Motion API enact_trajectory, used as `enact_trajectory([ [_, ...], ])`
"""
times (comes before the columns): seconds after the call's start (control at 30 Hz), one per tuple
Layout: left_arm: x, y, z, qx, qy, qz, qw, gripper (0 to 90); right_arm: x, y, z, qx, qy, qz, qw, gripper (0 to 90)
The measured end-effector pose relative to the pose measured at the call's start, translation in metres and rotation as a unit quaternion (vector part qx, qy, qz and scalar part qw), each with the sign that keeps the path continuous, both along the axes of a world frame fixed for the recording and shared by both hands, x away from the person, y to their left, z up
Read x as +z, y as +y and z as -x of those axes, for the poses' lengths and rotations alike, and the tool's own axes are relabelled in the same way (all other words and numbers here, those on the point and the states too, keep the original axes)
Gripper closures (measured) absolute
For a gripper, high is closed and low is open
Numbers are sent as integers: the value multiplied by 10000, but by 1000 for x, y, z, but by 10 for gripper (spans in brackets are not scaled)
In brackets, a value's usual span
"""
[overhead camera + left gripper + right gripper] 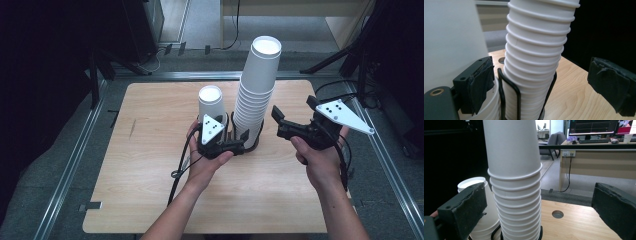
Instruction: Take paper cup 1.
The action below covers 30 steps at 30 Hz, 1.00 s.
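Two grippers, two hands, one table [150,200]. Two lots of white paper cups: a tall stack [257,87] and a short stack [211,102] just beside it on its left. Rims on the tall stack are too many and too fine to count from the high view.

Tall stack stands near table centre in a black wire holder [510,92]. The left gripper view gives the holder's upright loops hugging the stack's base; from above the holder is mostly hidden behind the left gripper [239,142].

Left gripper: jaws wide, one pad by the short stack, the other off to the far side of the tall stack, neither pressing. Tall stack stands between them.

Right gripper [278,119]: jaws wide, holding nothing, just right of the tall stack, apart from it.

The right gripper view adds a round hole [557,214] in the tabletop, plus a desk [599,157] with monitors [594,126] beyond.
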<state>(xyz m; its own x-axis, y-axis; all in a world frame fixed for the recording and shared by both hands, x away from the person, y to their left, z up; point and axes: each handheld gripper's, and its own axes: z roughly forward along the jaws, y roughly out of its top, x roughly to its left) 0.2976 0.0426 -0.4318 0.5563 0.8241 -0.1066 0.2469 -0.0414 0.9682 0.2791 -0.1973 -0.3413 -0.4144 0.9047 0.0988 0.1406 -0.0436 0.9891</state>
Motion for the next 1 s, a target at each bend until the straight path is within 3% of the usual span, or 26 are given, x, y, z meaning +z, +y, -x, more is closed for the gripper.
enact_trajectory([
  [0.47, 4, -28, -20, 231, -240, -33, 9994, 73, 10, 23, -21, 134, 41, 77, 9999, 2],
  [0.73, 3, -37, -27, 337, -435, 32, 9985, 73, 13, 27, -34, 11, 74, 54, 10000, 2],
  [1.0, 3, -46, -34, 577, -615, -5, 9964, 73, 15, 42, -52, 99, 76, 243, 9996, 2],
])
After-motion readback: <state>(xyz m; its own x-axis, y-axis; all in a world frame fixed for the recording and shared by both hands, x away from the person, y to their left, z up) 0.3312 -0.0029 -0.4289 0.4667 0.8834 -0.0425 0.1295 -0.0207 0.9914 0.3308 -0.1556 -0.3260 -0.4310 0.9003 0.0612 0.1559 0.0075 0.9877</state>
